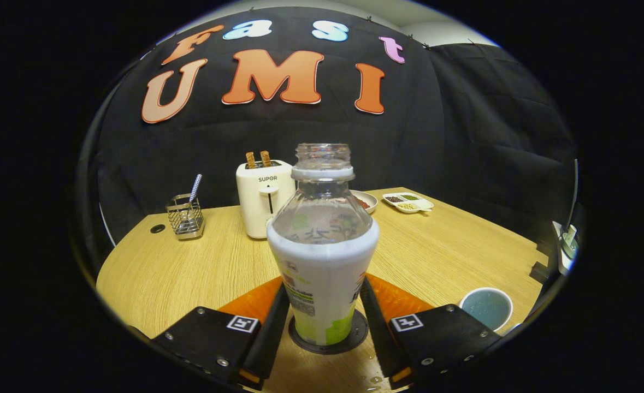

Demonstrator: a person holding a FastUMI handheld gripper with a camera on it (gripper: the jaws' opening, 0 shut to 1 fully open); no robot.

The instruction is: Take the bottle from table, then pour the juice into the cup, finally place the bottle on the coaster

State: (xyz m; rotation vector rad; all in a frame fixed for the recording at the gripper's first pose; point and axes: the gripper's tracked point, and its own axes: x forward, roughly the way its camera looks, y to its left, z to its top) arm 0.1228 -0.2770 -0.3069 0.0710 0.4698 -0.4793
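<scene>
Between the tongs (322, 322) stands the bottle (322, 256), upright on the coaster (354, 337), both fingers (270, 327) pressing its sides; cup (486, 308) near right.

Staged kitchen set inside recording booth. Black cloth wall (464, 136) behind round wooden table (190, 267). On table: white toaster (261, 202) holding two toast slices, wire utensil holder (185, 218), divided snack dish (408, 202), plate (366, 201). Homely props, studio backdrop.
</scene>
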